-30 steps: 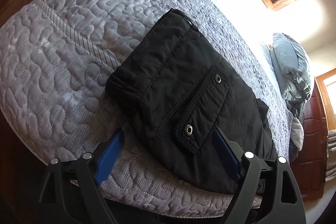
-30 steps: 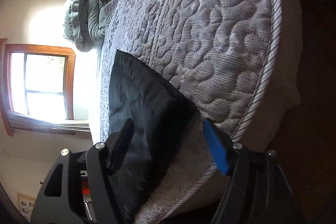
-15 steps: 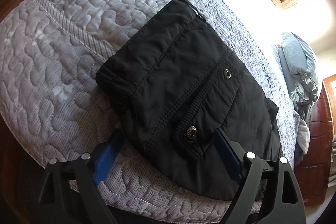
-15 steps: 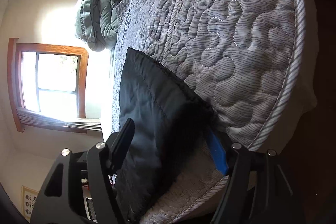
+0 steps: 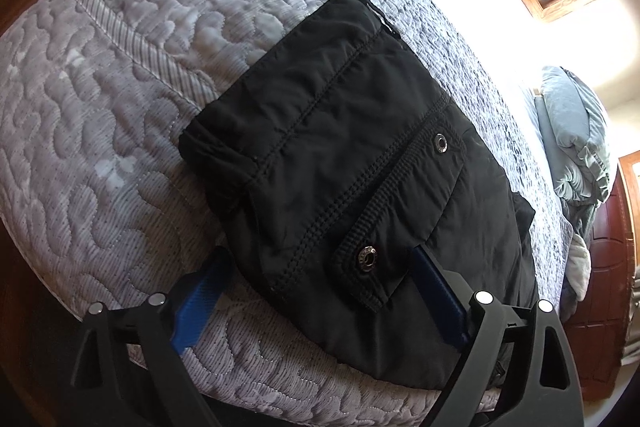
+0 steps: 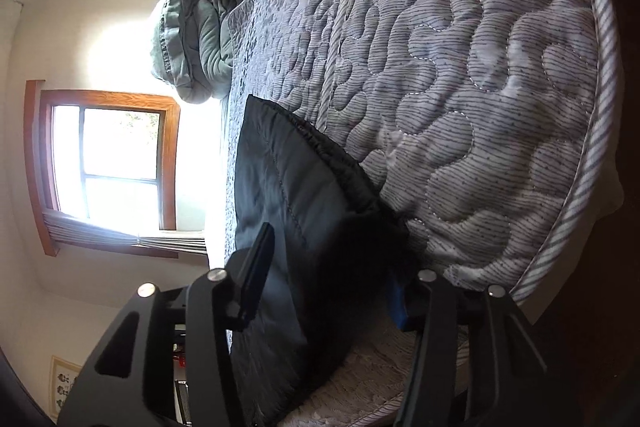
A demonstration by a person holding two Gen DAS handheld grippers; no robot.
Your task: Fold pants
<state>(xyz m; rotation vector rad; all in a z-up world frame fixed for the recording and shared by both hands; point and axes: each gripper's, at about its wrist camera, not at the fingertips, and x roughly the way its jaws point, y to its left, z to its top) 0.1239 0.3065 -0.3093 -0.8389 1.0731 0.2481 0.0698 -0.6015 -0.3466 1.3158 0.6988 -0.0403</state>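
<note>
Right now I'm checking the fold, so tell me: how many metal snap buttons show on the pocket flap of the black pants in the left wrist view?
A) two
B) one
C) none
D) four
A: two silver snaps sit on the flap of the black pants, one near each end.

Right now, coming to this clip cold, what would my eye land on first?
First the black pants, folded into a compact bundle with two metal snaps on a pocket flap, lying on the grey quilted mattress near its edge. Next, the left gripper and the right gripper, both open around the bundle's near edges. Beyond them, a bright wood-framed window and a heap of grey-green bedding at the bed's far end.
</note>
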